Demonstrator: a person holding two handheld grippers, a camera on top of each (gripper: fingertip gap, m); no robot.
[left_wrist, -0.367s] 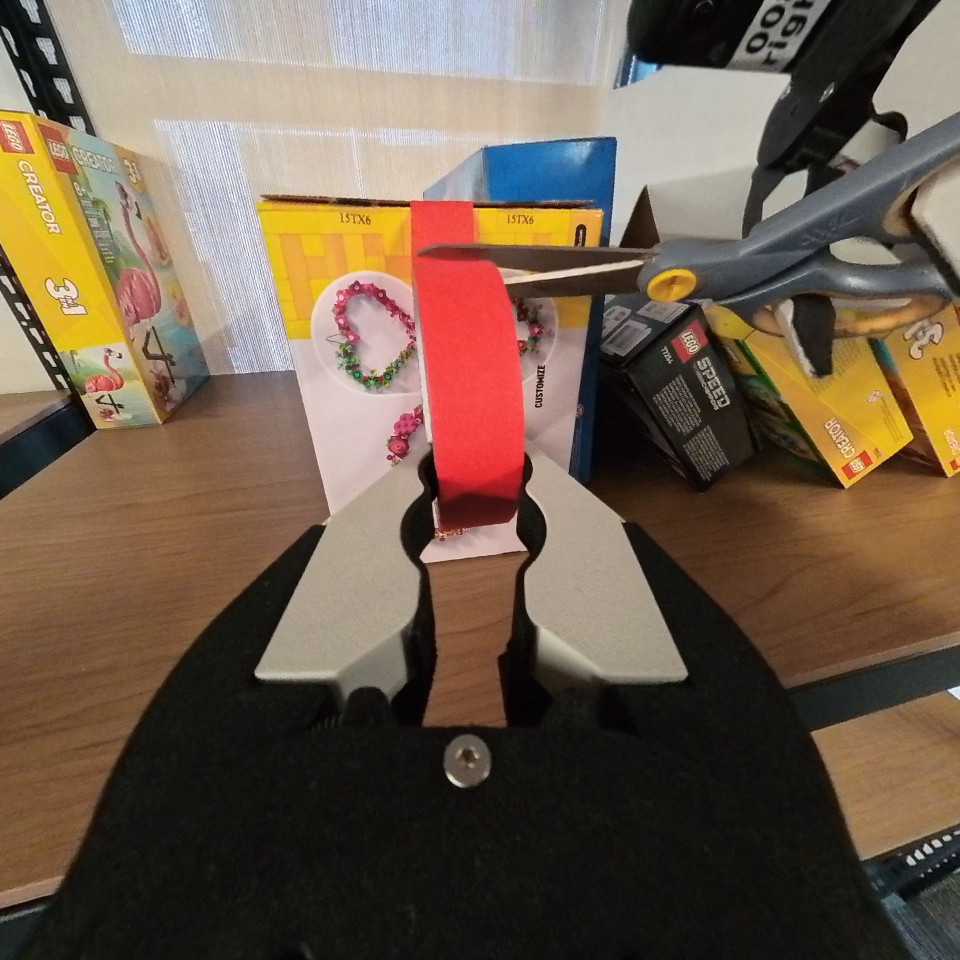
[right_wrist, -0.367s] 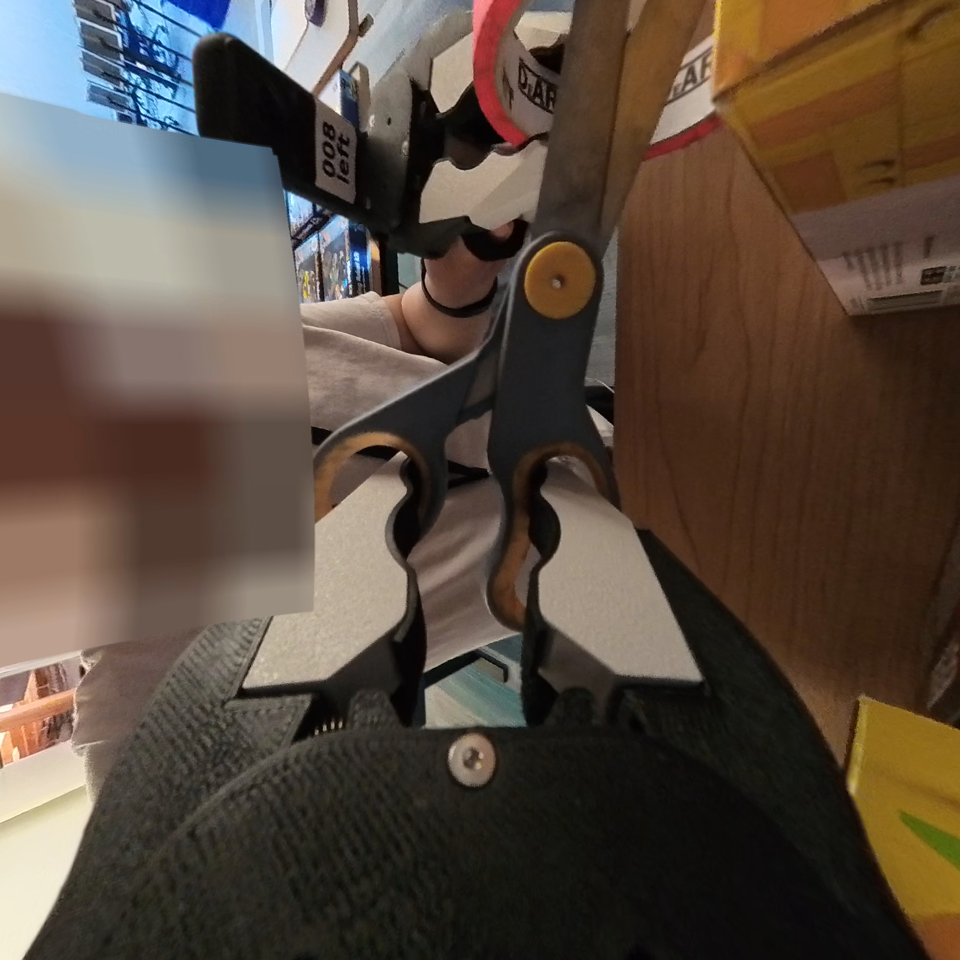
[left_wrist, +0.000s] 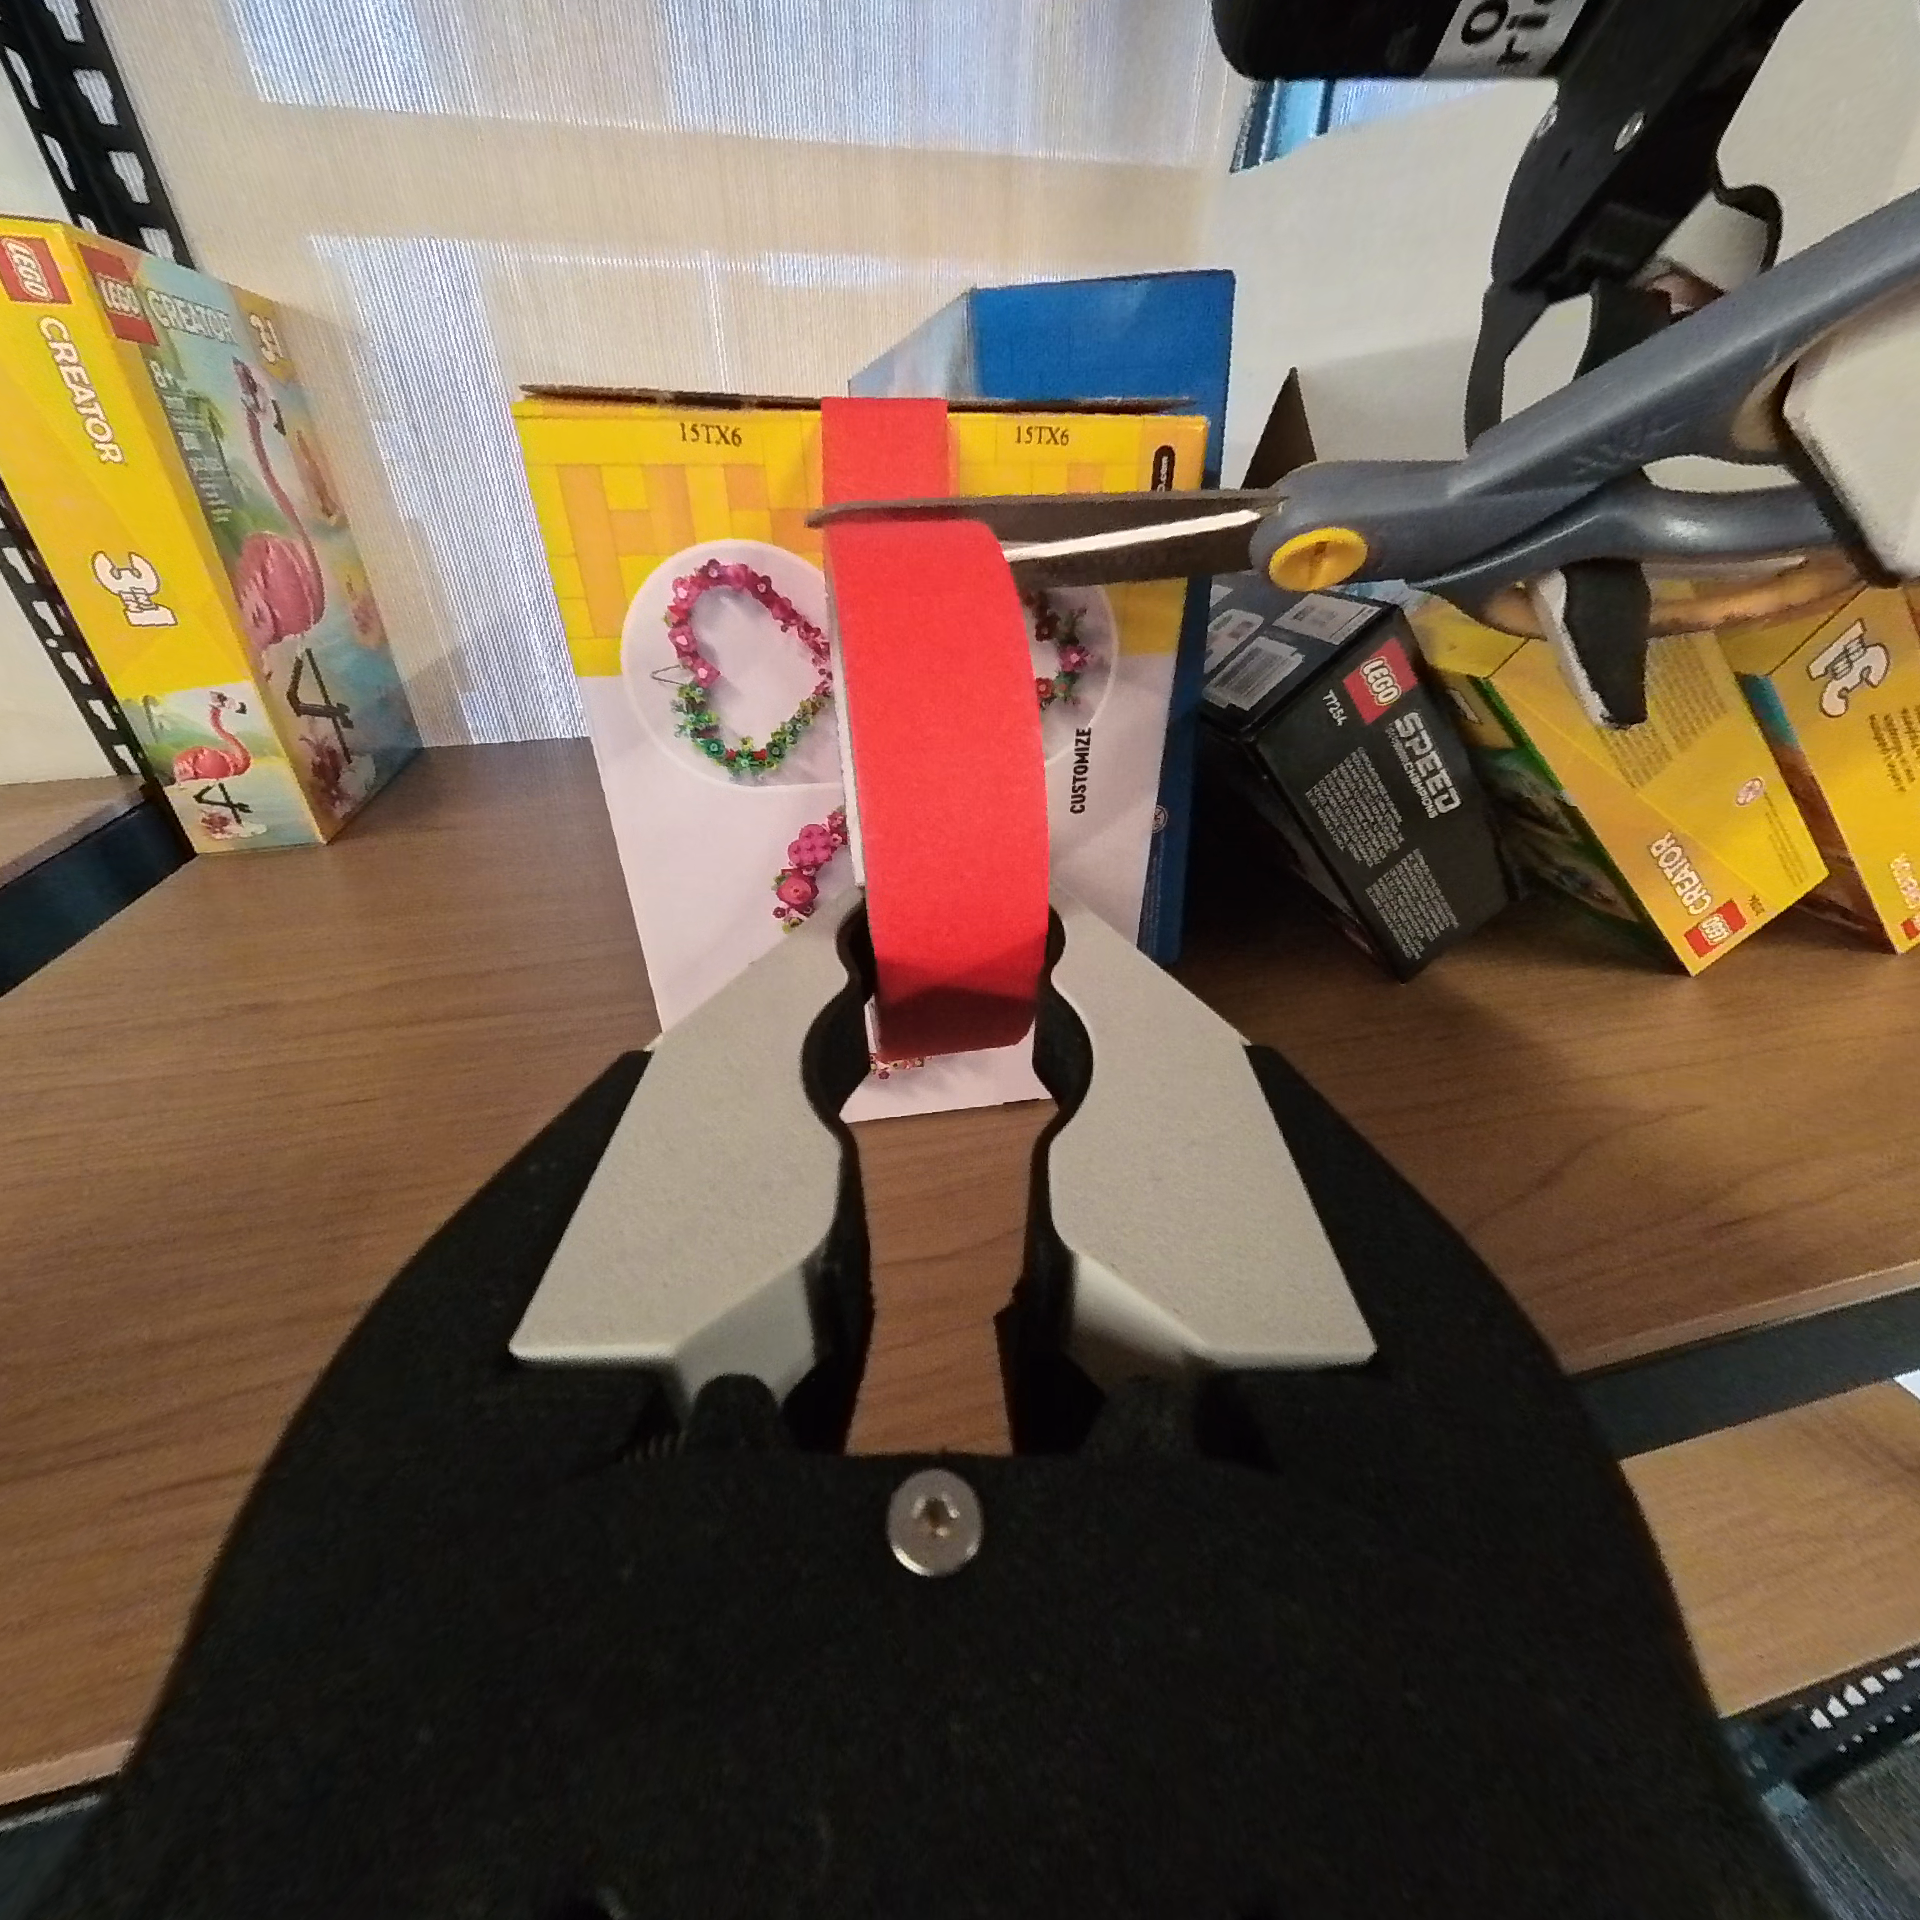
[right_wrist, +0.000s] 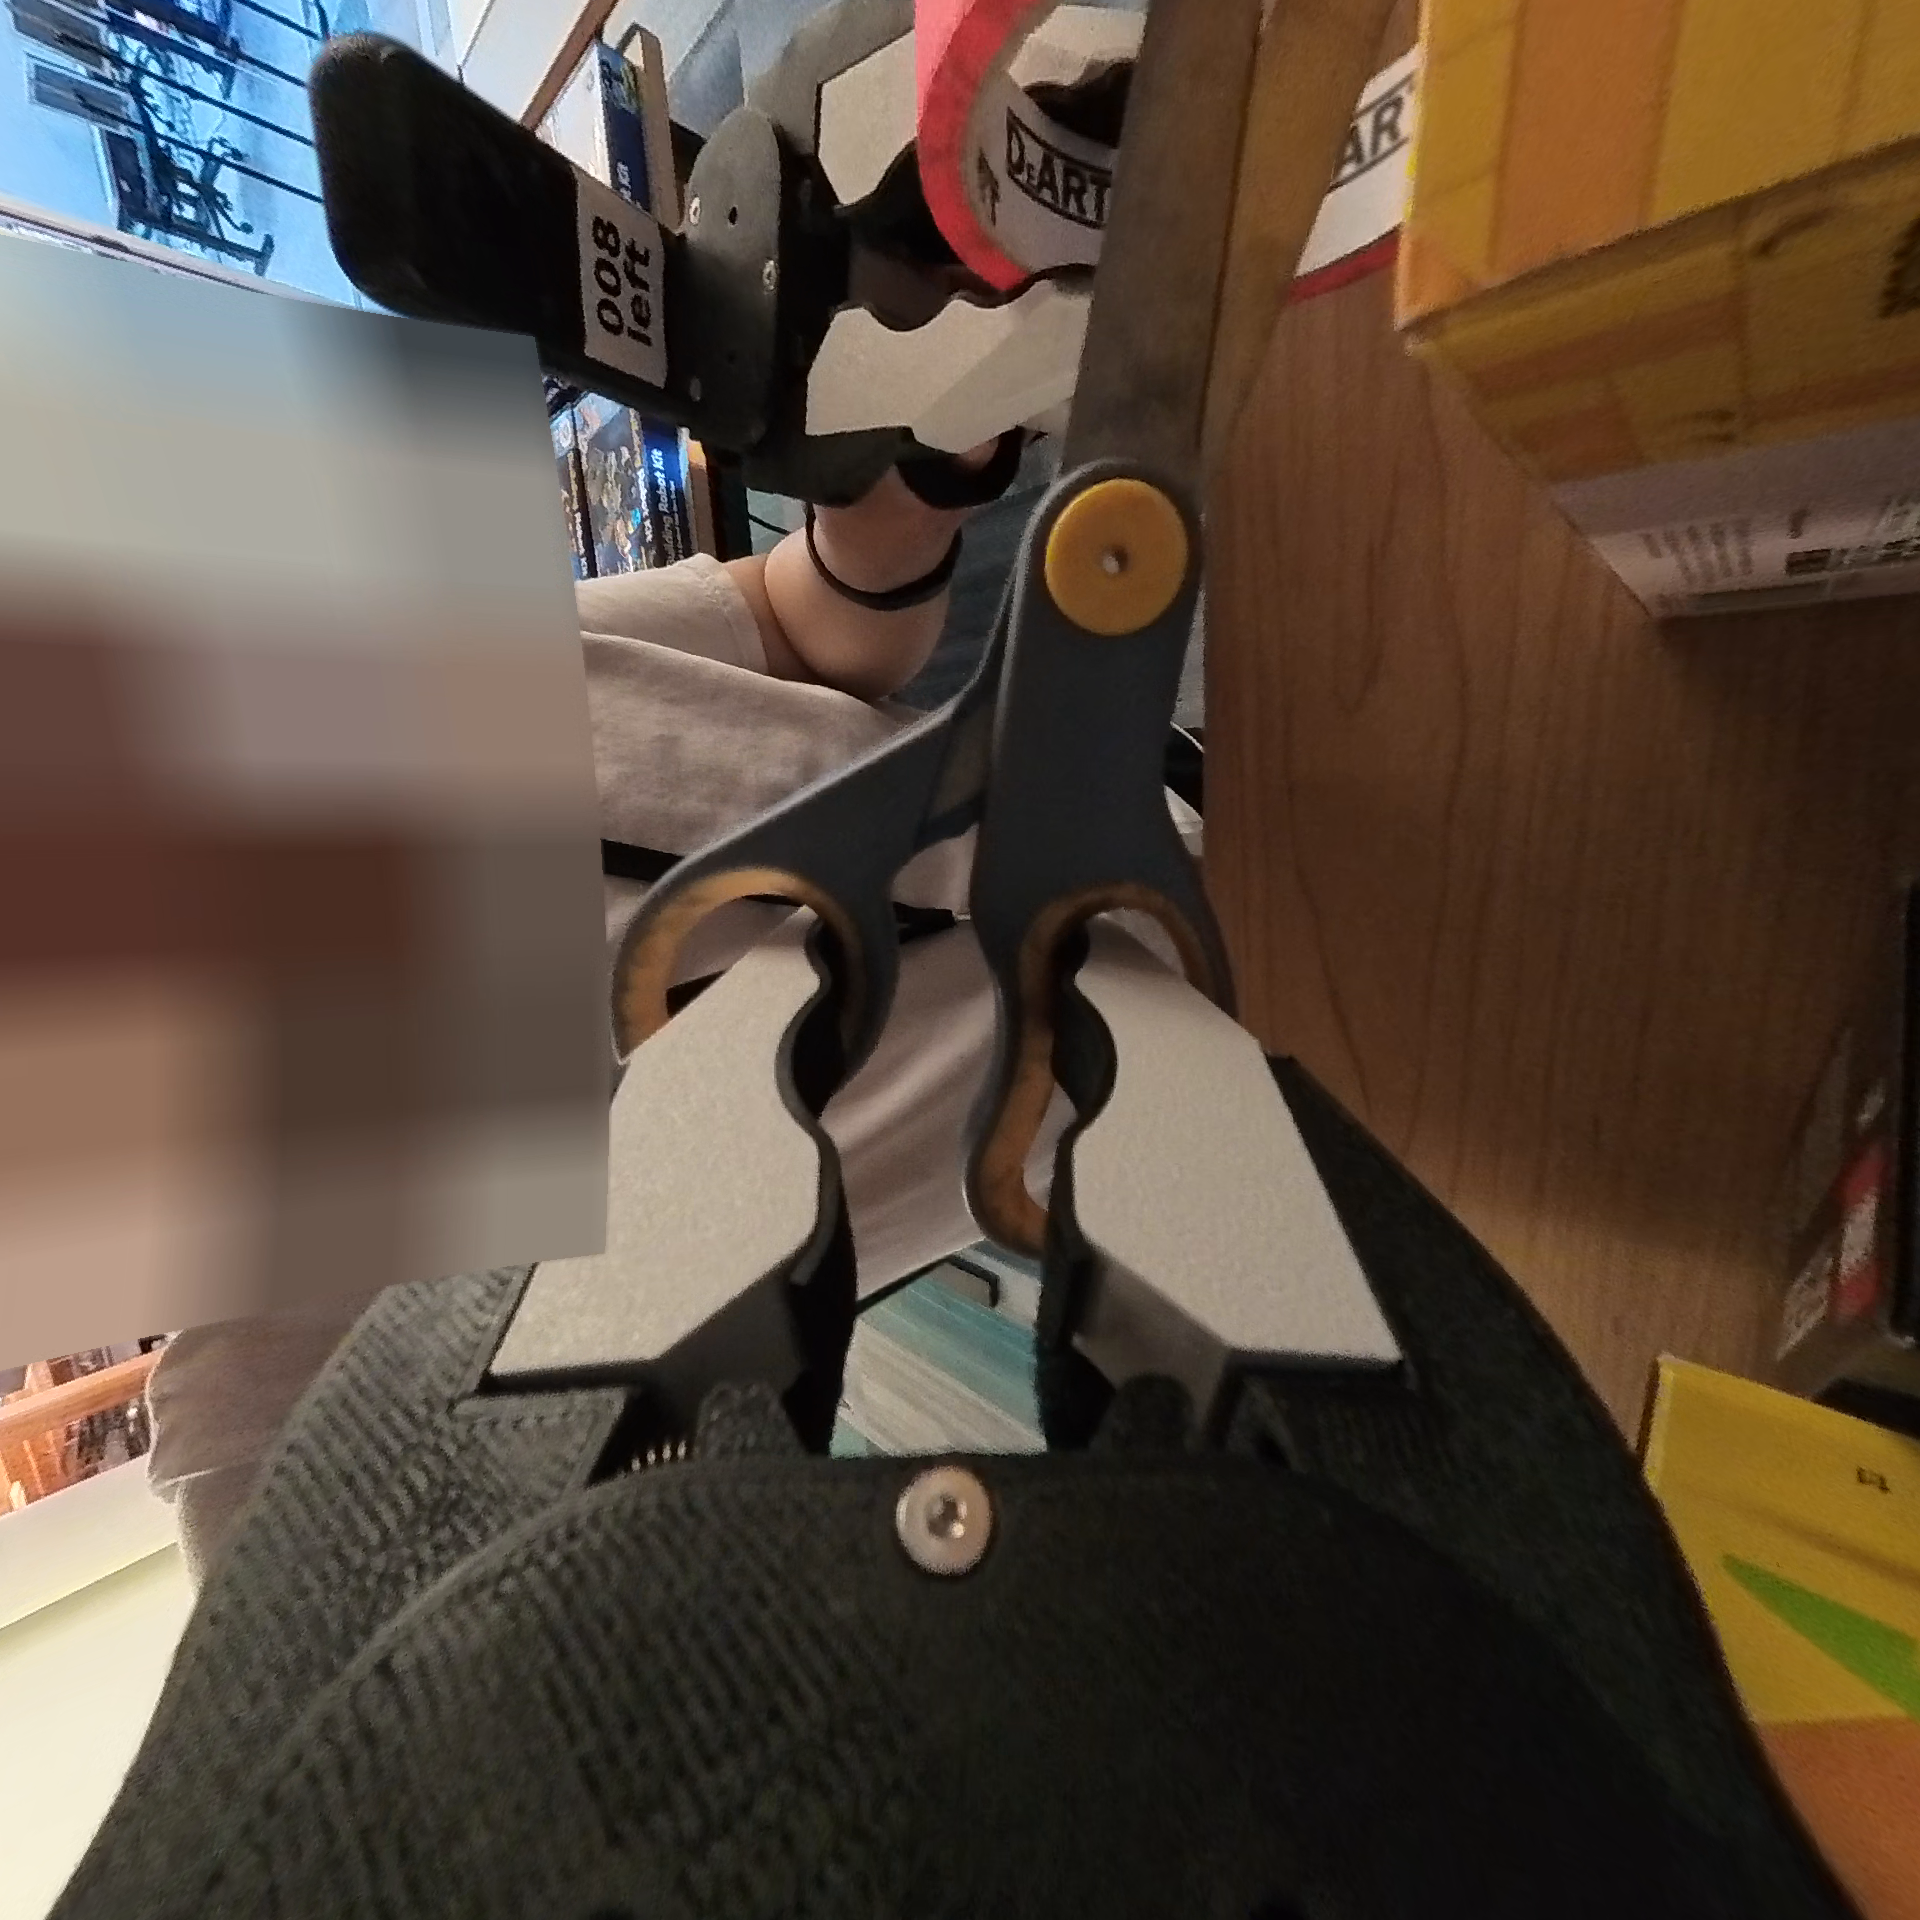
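Observation:
My left gripper (left_wrist: 951, 956) is shut on a red tape roll (left_wrist: 940, 748) and holds it upright on edge. A red strip (left_wrist: 883, 447) runs up from the roll to the top of a yellow and white box (left_wrist: 727, 883). My right gripper (right_wrist: 951, 997) holds grey scissors (right_wrist: 1117, 571) with a yellow pivot, one finger in each handle loop. In the left wrist view the scissors (left_wrist: 1314, 556) come in from the right, and their slightly parted blades lie across the strip just above the roll. In the right wrist view the left gripper (right_wrist: 966, 208) is beyond the blades, with the roll in it.
The box stands on a wooden shelf (left_wrist: 312, 1091) with a blue box (left_wrist: 1101, 343) behind it. Yellow toy boxes (left_wrist: 208, 571) stand at the left. A black box (left_wrist: 1371, 790) and more yellow boxes (left_wrist: 1662, 810) lean at the right. A person's wrist (right_wrist: 852, 623) is behind the left gripper.
The scissors have shifted very slightly to the left across the strip. The tape roll and the left gripper have hardly moved.

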